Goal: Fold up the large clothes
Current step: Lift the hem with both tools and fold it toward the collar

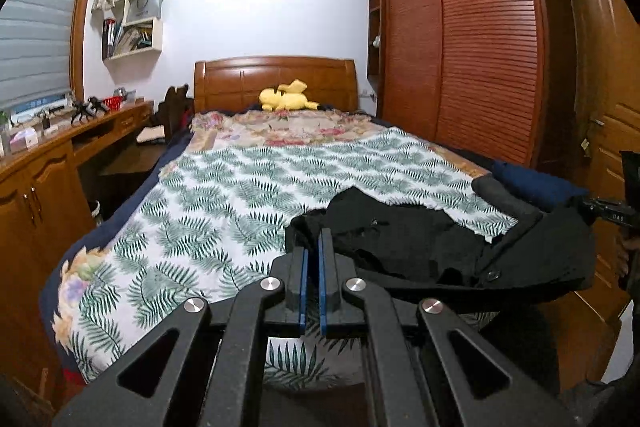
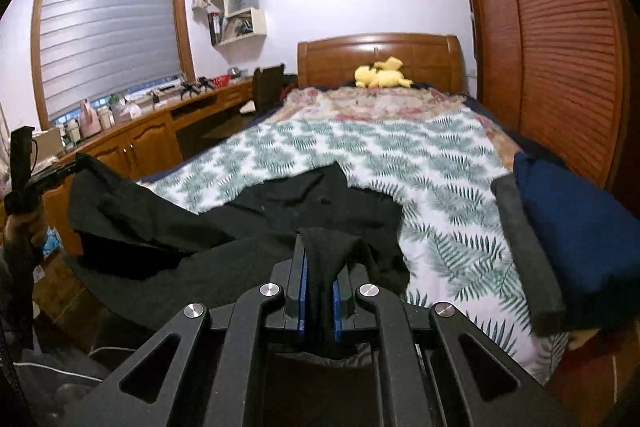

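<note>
Black shirt (image 2: 280,211) lifted off leaf-print bedspread (image 1: 224,187)
Its near edge is clamped by both the left gripper (image 1: 313,291) and right gripper (image 2: 319,299) at 6 o'clock, spread for folding

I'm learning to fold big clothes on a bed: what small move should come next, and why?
Probably carry both corners forward over the bed. The left gripper and right gripper each pinch the black garment; its near edge sags between them, its far part lies rumpled on the leaf-print sheet.

A home bedroom: bed (image 1: 224,195) with wooden headboard (image 1: 276,79), louvred wardrobe (image 1: 464,39), wall shelves (image 1: 136,15).
</note>
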### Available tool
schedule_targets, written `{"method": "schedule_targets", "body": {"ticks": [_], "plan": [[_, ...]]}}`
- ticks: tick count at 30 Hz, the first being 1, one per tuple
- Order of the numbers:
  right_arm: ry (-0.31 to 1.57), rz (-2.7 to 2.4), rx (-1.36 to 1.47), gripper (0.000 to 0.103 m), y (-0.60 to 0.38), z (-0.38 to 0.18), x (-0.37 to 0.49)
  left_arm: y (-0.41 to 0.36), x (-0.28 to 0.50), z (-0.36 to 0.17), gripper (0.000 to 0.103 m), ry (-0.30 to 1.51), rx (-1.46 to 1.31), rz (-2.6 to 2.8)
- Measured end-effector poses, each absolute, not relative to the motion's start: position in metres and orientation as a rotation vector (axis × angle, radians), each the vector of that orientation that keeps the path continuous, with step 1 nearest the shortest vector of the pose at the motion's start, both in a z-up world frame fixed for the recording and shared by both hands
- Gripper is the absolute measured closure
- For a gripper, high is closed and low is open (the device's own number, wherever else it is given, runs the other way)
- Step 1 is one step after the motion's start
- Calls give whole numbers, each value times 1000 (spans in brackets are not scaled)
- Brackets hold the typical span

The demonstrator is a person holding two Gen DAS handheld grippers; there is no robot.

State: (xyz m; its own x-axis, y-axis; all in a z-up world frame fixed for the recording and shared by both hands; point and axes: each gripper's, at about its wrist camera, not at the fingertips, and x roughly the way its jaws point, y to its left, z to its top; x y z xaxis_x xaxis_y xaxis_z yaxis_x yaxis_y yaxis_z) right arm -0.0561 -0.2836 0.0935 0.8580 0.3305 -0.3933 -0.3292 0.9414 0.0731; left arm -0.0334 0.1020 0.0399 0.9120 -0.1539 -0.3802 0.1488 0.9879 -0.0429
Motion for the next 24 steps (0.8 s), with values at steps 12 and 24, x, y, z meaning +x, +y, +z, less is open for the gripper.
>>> {"method": "schedule_targets", "body": {"ticks": [12, 24], "plan": [[482, 338, 31, 94, -269, 106, -42, 103, -12, 13, 99, 462, -35, -156], [521, 319, 89, 93, -269, 87, 2, 109, 29, -9, 98, 485, -68, -130]]}}
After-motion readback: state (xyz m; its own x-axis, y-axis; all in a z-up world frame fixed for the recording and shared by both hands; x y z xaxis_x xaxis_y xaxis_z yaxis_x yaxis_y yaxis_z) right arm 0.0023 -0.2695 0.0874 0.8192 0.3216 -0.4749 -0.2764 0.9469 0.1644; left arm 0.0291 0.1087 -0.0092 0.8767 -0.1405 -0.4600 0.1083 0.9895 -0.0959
